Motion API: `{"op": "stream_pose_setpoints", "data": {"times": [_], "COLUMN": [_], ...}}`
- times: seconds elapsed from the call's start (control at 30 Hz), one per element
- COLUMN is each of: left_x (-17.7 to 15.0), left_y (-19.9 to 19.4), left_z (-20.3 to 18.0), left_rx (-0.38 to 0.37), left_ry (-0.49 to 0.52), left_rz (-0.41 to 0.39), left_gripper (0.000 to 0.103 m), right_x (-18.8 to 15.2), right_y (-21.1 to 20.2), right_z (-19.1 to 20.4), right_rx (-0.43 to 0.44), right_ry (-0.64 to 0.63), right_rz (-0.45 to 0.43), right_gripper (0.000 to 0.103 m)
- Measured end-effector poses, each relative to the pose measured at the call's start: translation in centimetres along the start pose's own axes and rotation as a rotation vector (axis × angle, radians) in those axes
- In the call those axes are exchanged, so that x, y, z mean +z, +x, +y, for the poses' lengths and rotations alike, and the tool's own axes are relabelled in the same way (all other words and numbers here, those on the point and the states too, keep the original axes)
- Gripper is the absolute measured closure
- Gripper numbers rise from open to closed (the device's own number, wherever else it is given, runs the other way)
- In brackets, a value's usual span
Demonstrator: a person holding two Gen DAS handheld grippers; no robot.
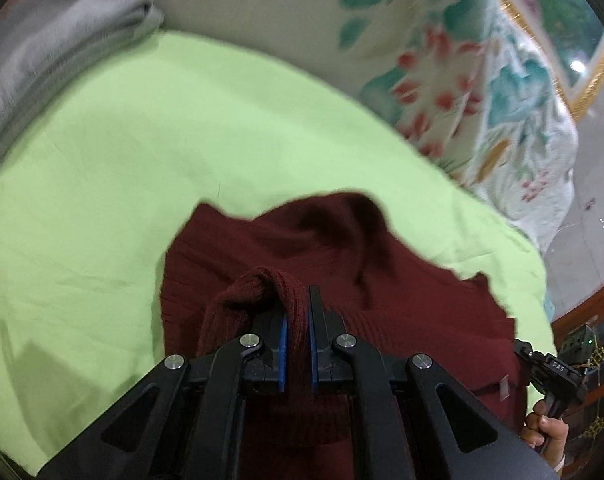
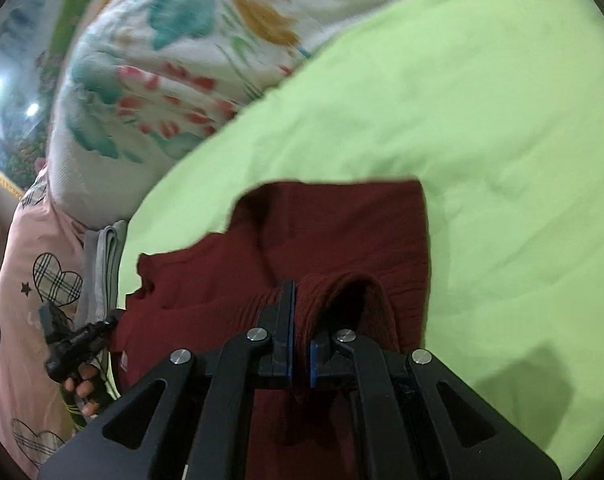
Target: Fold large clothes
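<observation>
Maroon sweater (image 1: 341, 264) on green bed sheet (image 1: 102, 200) — soft, limp knit. Left tool (image 1: 298, 312) & right tool (image 2: 296, 312) both clamped on ribbed edge folds — best hold pts.

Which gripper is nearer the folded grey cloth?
Left. The left gripper holds the maroon sweater on the side towards the grey cloth; the right gripper holds the sweater's far side.

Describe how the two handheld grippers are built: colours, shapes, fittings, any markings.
Both the left gripper and the right gripper are matte black, with angular linkage arms that have triangular cut-outs, joined by round silver pivot pins. Each has two flat black fingers lined with blue pads. The left-wrist view shows white lettering on the right gripper's side, too small to read.
</observation>
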State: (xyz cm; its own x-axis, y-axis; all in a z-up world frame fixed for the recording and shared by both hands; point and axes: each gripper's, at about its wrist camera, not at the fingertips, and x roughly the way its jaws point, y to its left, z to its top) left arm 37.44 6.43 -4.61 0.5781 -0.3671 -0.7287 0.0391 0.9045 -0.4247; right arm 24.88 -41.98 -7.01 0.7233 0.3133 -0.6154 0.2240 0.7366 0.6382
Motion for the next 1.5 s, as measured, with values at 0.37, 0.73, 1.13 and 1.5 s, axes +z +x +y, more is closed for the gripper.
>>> {"op": "stream_pose_setpoints", "data": {"times": [0.37,0.73,1.13,1.5], "left_x": [-4.3,-5.8,0.5,-9.9], "left_y": [-4.1,0.3,-2.0,-9.5], "left_z": [-0.9,-7.1,0.6,1.3], "left_rx": [-0.077,-0.106,0.031,-0.098], "left_ry": [0.043,0.217,-0.030,-0.100], "left_rz": [-0.012,0.126,-0.026,-0.024], "left_gripper": [0.078,0.076,0.071,0.060], "right_x": [-2.0,-4.7,-1.3,-7.2], "right_y": [-5.8,0.5,-2.7,-1.8], "right_z": [0.4,7.5,3.5,9.3], "right_rx": [0.004,-0.052,-0.137,0.007], "right_ry": [-0.014,-0.297,-0.088,-0.171], "right_rz": [-0.164,0.051,-0.124,-0.057], "right_gripper": [0.064,0.064,0.064,0.066]}}
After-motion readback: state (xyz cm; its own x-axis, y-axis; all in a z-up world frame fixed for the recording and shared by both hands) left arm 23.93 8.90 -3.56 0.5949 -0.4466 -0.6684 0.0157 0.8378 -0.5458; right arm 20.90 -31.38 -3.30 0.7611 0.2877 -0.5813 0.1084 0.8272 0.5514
